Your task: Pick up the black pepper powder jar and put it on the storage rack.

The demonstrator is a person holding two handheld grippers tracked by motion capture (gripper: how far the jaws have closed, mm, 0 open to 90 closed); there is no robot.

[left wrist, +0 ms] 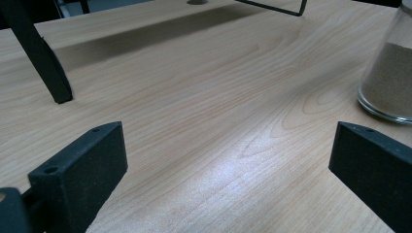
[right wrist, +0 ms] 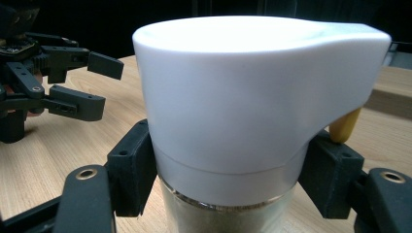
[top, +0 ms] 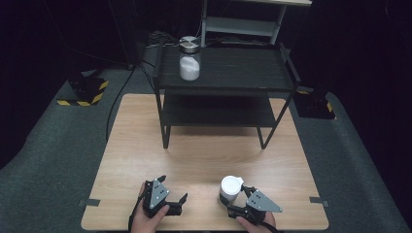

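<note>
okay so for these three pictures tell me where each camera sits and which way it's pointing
High view: above the person's side, looking forward and down on the table and black shelf rack; both hands with the left gripper and right gripper show.
Left gripper view: rides the left gripper, looking low across the tabletop between its open jaws.
Right gripper view: rides the right gripper, facing the white-capped jar its jaws clamp.
Shared: the jar appears in all three; the right gripper view also catches the left gripper.

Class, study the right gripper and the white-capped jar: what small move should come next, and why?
Probably a short, straight lift. The right gripper has its fingers clamped on the white-capped jar, which stands upright on the table. The black shelf beyond already holds another jar.
</note>
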